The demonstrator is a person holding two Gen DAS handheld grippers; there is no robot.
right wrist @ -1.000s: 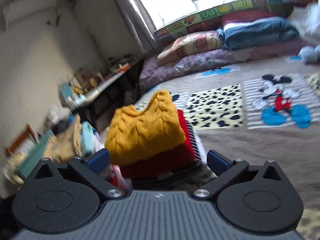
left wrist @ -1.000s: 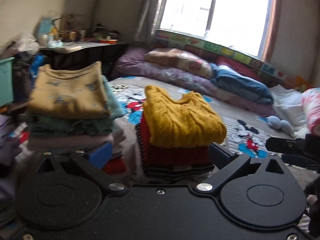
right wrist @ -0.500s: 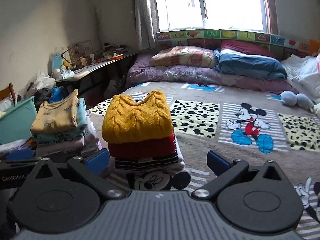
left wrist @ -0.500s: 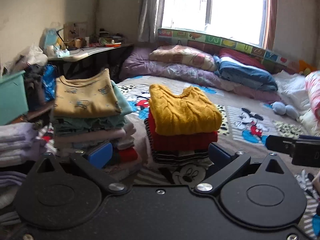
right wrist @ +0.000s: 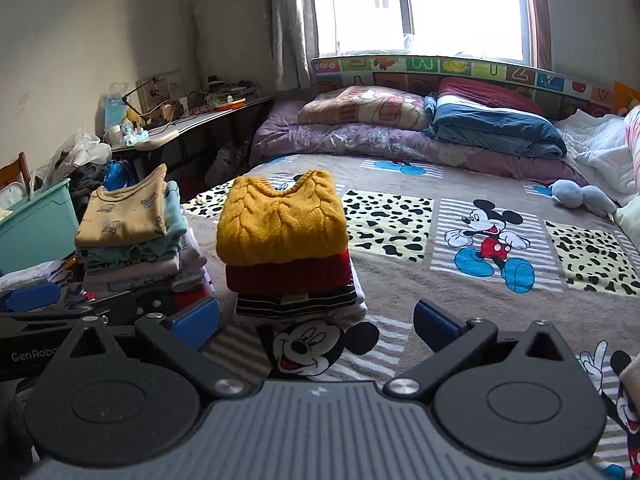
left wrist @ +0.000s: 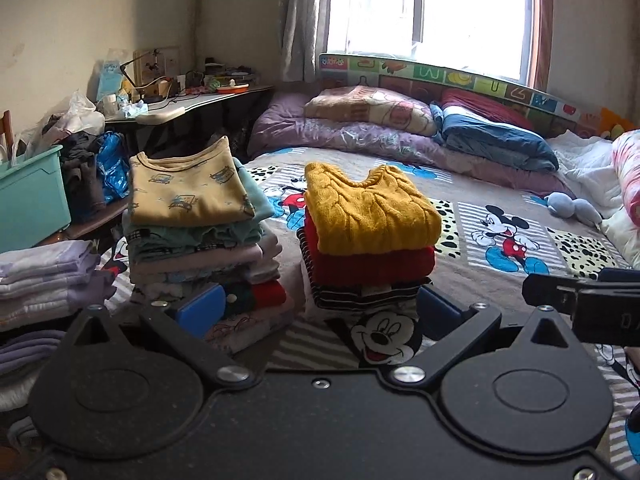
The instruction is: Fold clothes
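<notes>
A folded yellow knit sweater (left wrist: 370,210) tops a short stack with a red sweater (left wrist: 372,266) and a striped garment (left wrist: 360,300) on the bed. The yellow sweater also shows in the right wrist view (right wrist: 280,218). A taller stack topped by a tan printed shirt (left wrist: 186,192) stands to its left, also in the right wrist view (right wrist: 124,208). My left gripper (left wrist: 320,310) is open and empty, short of both stacks. My right gripper (right wrist: 316,322) is open and empty, in front of the sweater stack.
The Mickey Mouse bedspread (right wrist: 488,240) stretches to the right. Pillows and quilts (left wrist: 400,120) lie at the headboard. A teal bin (left wrist: 28,200), a cluttered desk (left wrist: 180,100) and folded lilac linens (left wrist: 48,272) stand on the left. A blue plush toy (right wrist: 580,198) lies far right.
Both grippers have pulled back from the sweater stack and levelled out, so the stacks look smaller and farther away. Both stay open and empty.
</notes>
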